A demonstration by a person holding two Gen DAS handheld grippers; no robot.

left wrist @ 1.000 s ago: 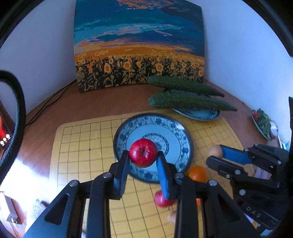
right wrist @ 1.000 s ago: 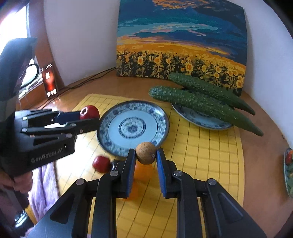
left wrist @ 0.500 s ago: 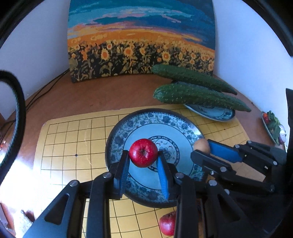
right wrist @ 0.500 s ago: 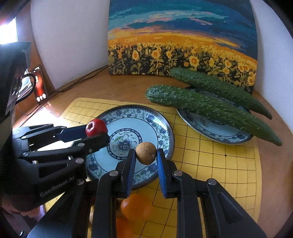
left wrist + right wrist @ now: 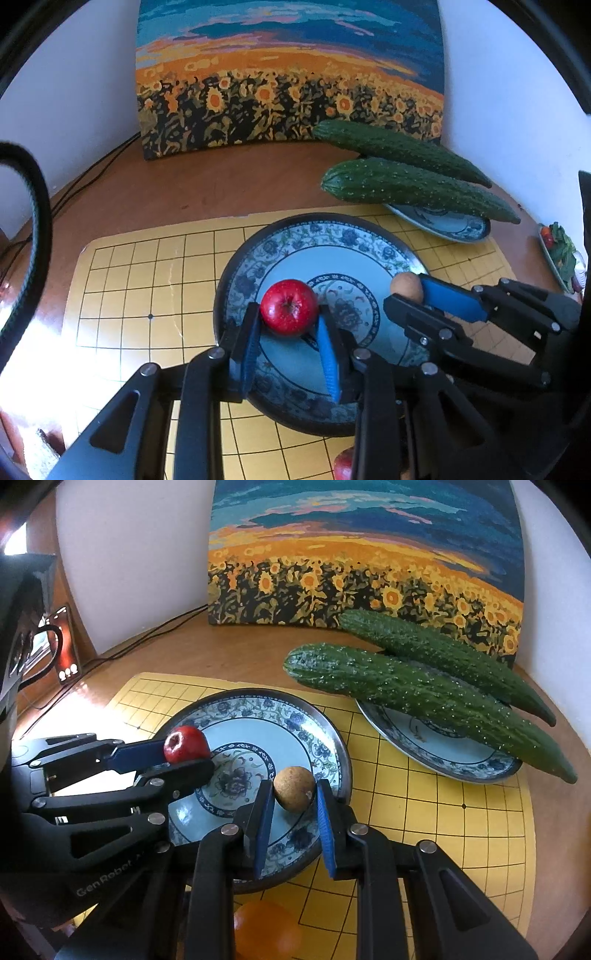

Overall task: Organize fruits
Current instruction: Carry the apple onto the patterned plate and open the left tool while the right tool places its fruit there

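Placing step in hand: left hand-held gripper point(image 5: 290, 332) clamped on red apple point(image 5: 289, 307), right hand-held gripper point(image 5: 293, 805) clamped on brown fruit point(image 5: 294, 788), both just above near blue-patterned plate point(image 5: 258, 709). Next, probably: lower, then open jaws gently, well short of far cucumbers point(image 5: 424, 686).

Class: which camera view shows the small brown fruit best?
The right wrist view: the brown fruit sits large and central between that gripper's fingers. The left wrist view shows only part of it, behind the right gripper's fingertips.
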